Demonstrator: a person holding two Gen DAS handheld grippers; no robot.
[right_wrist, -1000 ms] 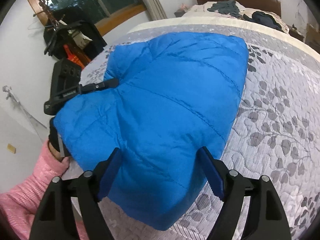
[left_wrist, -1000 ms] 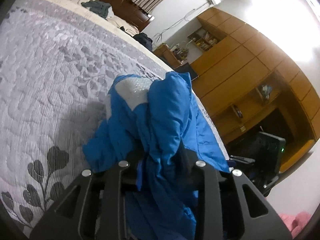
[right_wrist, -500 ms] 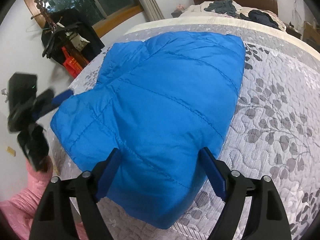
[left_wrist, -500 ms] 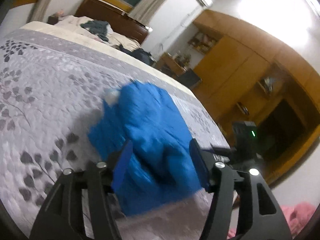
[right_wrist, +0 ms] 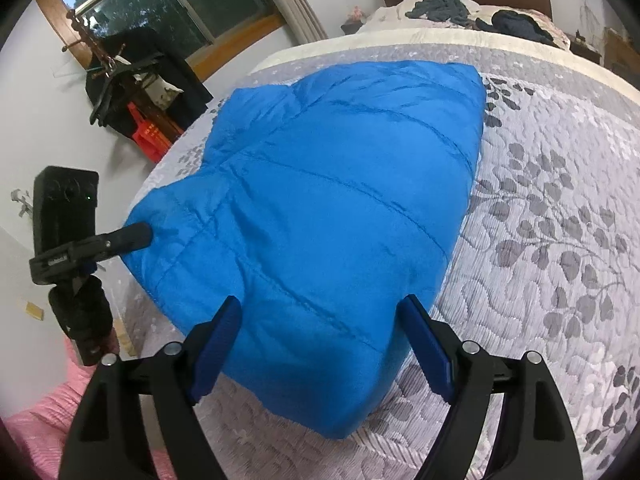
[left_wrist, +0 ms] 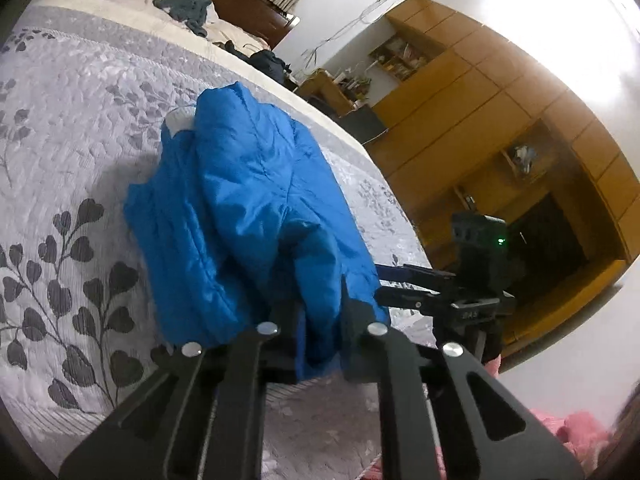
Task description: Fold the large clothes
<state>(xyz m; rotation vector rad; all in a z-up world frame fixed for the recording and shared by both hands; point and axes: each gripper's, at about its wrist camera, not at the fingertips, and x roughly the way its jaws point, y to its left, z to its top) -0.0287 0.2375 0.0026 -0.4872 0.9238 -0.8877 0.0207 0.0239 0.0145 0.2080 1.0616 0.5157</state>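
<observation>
A blue quilted down jacket [right_wrist: 336, 216] lies folded on the bed, its smooth, slightly shiny shell stitched in long horizontal channels that puff between the seams. From the right wrist view it forms a broad, rounded slab tapering toward the near edge of the mattress, directly ahead of the right gripper [right_wrist: 322, 340], whose blue-padded fingers stand wide apart on either side of the jacket's near corner, gripping nothing.

From the left wrist view the same jacket [left_wrist: 248, 216] looks bunched and creased, with a small pale patch of lining at its far end. A fold of the blue fabric runs down between the black fingers of the left gripper [left_wrist: 320, 316], which are drawn in tight and pinch it; the fingertips themselves are buried in cloth and hard to make out.

The bedspread [right_wrist: 552, 240] is grey, quilted in a pebbled relief with dark leaf-and-vine prints. A pink ribbed sleeve [right_wrist: 36, 412] is cut off at the lower left. Beyond the bed, dark clothes [right_wrist: 440, 8] lie heaped near a wooden headboard, too small to distinguish
</observation>
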